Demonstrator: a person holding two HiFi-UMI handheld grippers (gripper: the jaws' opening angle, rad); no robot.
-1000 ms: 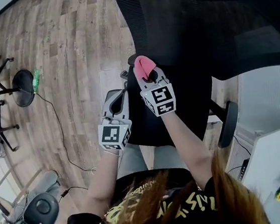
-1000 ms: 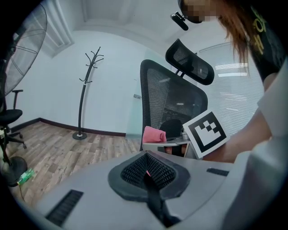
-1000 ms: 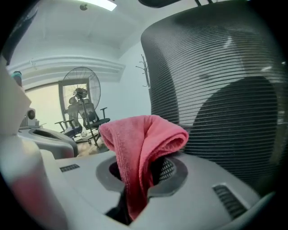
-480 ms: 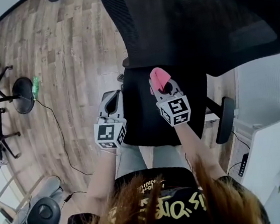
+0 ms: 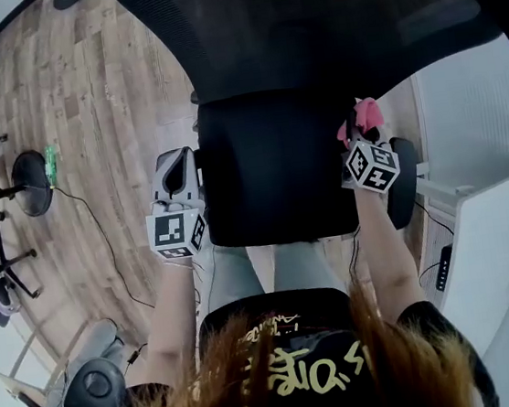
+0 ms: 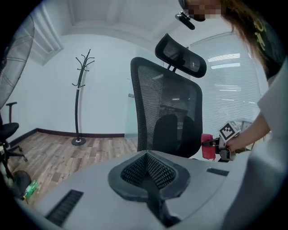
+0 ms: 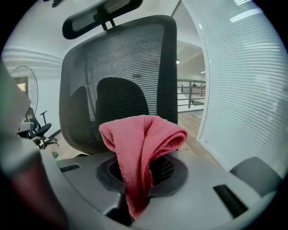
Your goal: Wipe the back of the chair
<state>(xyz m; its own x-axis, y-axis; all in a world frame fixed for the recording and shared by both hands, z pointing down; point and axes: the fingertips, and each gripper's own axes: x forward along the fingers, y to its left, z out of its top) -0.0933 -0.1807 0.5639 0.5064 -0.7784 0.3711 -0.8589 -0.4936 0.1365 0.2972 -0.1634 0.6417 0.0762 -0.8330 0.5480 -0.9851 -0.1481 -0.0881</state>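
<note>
Right gripper [image 5: 359, 132] now sits at 3 o'clock of the seat, out from its centre; left gripper [image 5: 176, 164] has drifted slightly toward 9 o'clock. Count: one black mesh office chair [image 5: 306, 26], backrest at 12 o'clock; one pink folded microfibre cloth [image 7: 140, 148]; two grippers. Right jaws clamp the cloth beside the backrest's right edge, contact unclear. Left jaws pressed together, nothing between.

no word or number here can be read. the yellow lettering [image 5: 317, 372] on the person's black shirt [image 5: 242, 324] is too ornate to make out (seen upside down). the cubes on the left gripper [image 5: 176, 161] and right gripper [image 5: 356, 128] carry only black-and-white square patterns.
</note>
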